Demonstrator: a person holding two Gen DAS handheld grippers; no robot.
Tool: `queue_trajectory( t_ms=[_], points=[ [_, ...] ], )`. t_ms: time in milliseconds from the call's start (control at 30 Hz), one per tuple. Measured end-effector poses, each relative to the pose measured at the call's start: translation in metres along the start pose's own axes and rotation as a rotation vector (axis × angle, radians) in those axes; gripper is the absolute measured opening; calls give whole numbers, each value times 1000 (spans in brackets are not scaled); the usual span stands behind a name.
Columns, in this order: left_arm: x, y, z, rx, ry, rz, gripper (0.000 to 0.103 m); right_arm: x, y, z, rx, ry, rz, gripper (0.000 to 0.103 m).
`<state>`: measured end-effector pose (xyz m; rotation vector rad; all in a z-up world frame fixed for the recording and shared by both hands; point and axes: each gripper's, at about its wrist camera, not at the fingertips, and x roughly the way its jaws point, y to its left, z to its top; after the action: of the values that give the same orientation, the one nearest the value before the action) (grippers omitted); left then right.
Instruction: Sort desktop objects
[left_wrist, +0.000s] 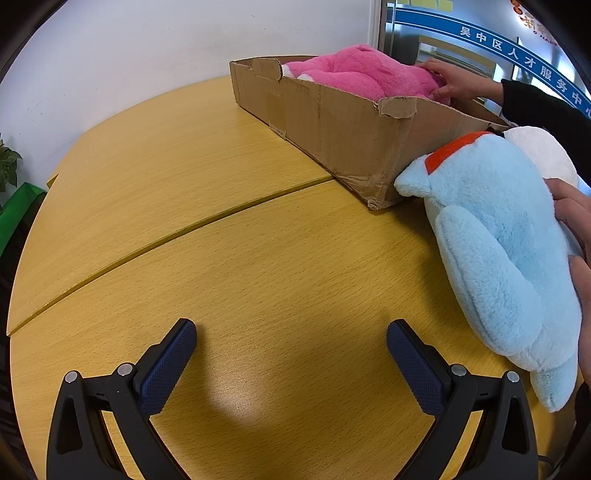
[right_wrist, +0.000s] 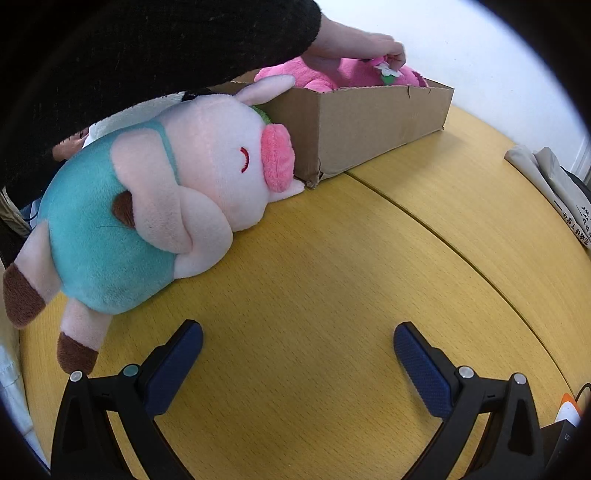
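Note:
A pink plush toy (left_wrist: 362, 72) lies in a brown cardboard box (left_wrist: 332, 125) at the back of the yellow wooden table (left_wrist: 221, 229); a bare hand (left_wrist: 450, 83) rests on it. A light blue plush (left_wrist: 495, 251) lies at the right beside the box, with another hand on it. My left gripper (left_wrist: 291, 339) is open and empty above the table. In the right wrist view a pig plush in teal overalls (right_wrist: 147, 206) lies left of the box (right_wrist: 369, 125), which holds the pink plush (right_wrist: 332, 74). My right gripper (right_wrist: 298, 341) is open and empty above the table (right_wrist: 332, 277).
A black-sleeved arm (right_wrist: 147, 48) reaches over the pig plush to the box. Folded papers or bags (right_wrist: 554, 188) lie at the table's right edge. A green plant (left_wrist: 7, 166) stands left of the table. A white wall is behind.

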<state>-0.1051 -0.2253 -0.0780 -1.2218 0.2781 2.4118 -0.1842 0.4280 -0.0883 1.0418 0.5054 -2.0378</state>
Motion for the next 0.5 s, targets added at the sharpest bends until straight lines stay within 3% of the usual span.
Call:
queue_trajectory(
  t_ms=[500],
  points=[
    [0, -1, -1, 0, 0, 0, 103, 1, -3, 2, 1, 1, 0, 103]
  ],
)
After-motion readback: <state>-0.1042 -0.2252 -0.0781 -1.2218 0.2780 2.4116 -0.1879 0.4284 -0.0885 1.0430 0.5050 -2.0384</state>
